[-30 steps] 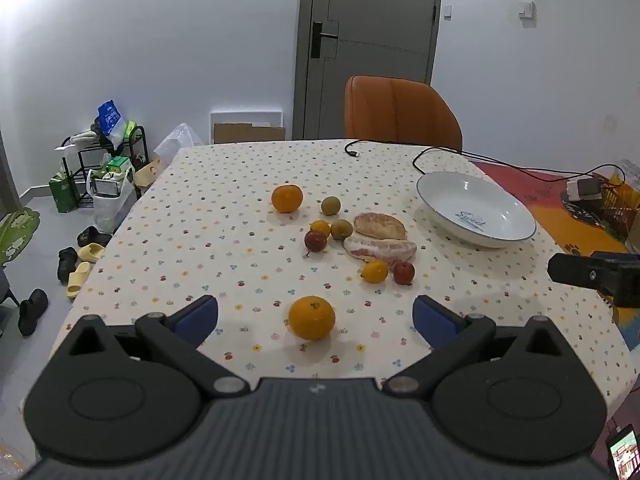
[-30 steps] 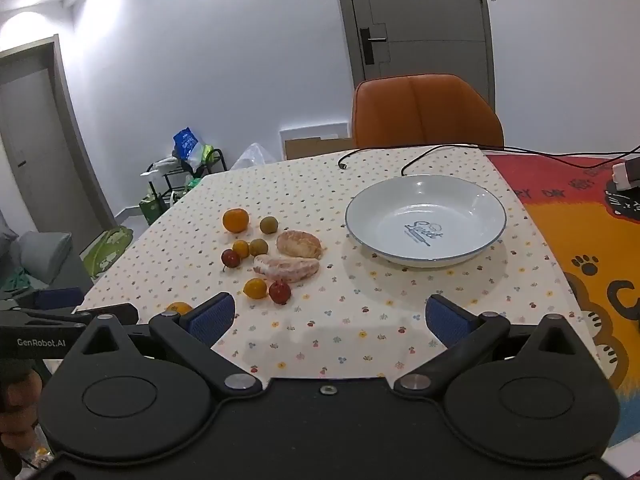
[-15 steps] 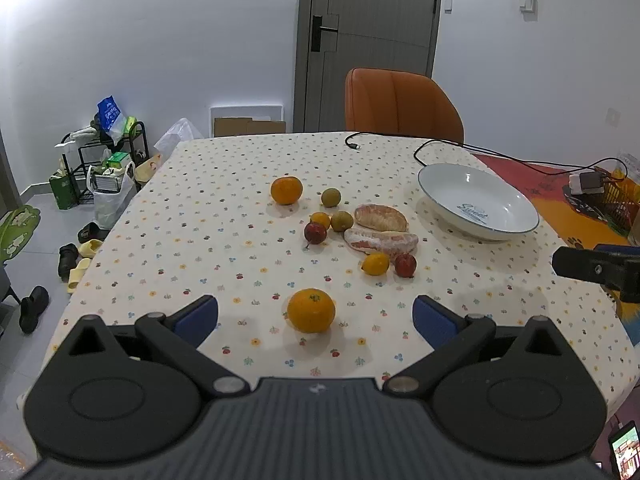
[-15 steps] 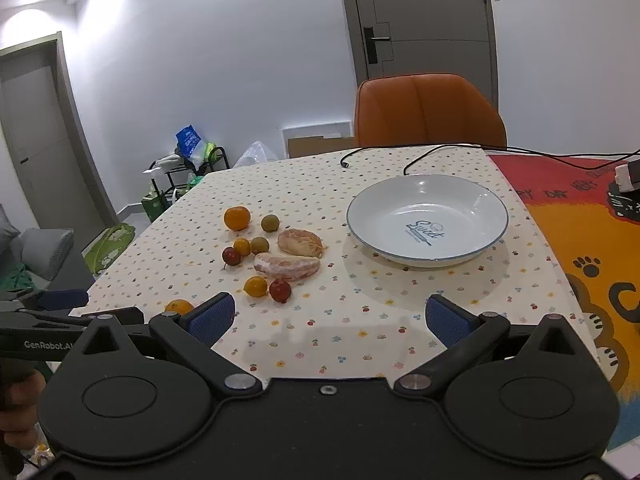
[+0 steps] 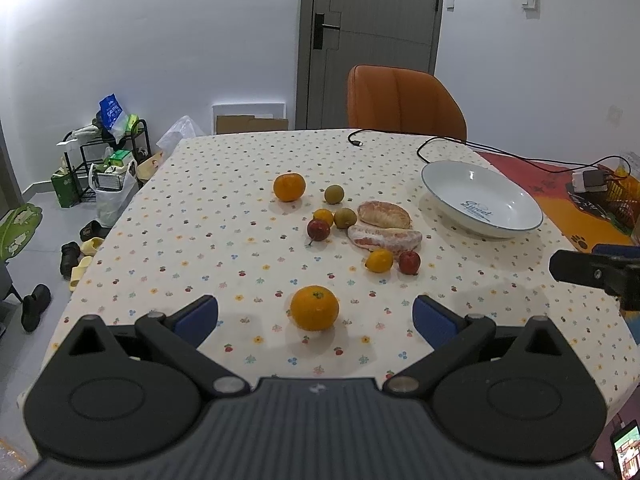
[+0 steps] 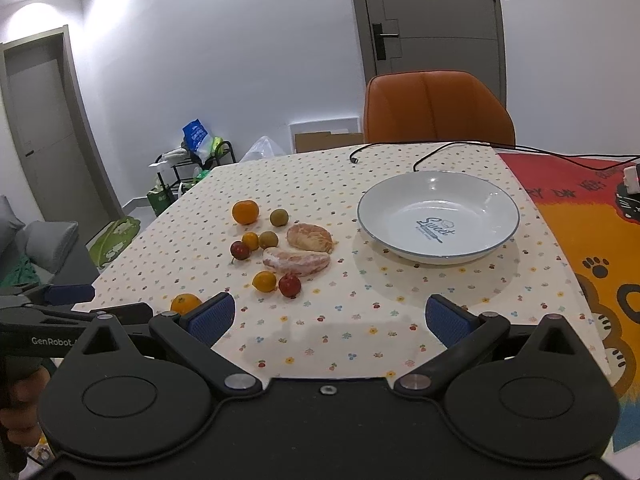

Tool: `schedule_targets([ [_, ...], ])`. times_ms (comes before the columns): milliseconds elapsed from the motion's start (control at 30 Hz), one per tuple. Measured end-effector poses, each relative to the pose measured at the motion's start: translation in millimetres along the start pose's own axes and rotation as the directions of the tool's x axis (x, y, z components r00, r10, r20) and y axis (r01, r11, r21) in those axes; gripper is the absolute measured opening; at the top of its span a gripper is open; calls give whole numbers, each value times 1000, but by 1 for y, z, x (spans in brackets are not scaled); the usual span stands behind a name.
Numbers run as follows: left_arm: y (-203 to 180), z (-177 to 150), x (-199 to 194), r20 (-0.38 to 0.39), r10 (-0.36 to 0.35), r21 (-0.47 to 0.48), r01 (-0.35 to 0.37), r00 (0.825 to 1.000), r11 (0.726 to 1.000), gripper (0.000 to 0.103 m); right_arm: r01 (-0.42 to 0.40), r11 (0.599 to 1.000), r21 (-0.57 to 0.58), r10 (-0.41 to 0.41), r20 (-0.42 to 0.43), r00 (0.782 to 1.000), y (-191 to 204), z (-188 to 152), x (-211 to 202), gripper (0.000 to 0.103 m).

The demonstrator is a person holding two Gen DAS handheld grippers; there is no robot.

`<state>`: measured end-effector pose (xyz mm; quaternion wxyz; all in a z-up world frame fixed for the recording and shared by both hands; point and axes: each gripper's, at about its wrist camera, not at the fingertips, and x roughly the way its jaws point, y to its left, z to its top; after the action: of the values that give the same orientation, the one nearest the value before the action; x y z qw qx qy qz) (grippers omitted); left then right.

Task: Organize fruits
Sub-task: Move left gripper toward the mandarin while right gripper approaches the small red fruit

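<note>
Left gripper [image 5: 315,316] gapes wide, holding nothing; an orange [image 5: 314,308] sits on the table between its fingertips, untouched. Right gripper [image 6: 330,318] is equally wide, empty; the plate [image 6: 496,240] lies ahead, slightly right.

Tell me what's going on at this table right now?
A person holds a gripper in each hand over a table with scattered fruit. The left gripper is open and lined up on the nearest orange, not touching it. The right gripper is open too, holding nothing. The white bowl is empty. The other orange, the small fruits and the two peeled pomelo pieces all lie on the cloth. No fruit has been sorted yet.
</note>
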<state>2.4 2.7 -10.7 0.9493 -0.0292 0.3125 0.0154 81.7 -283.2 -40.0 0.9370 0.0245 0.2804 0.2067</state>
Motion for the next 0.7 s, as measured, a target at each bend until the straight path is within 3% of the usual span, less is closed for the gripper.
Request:
schedule_targets([
  [700, 2, 1, 1, -3, 8, 6, -8, 1000, 1000, 103, -20, 1000, -24, 20, -3, 1000, 3, 0, 0, 103],
])
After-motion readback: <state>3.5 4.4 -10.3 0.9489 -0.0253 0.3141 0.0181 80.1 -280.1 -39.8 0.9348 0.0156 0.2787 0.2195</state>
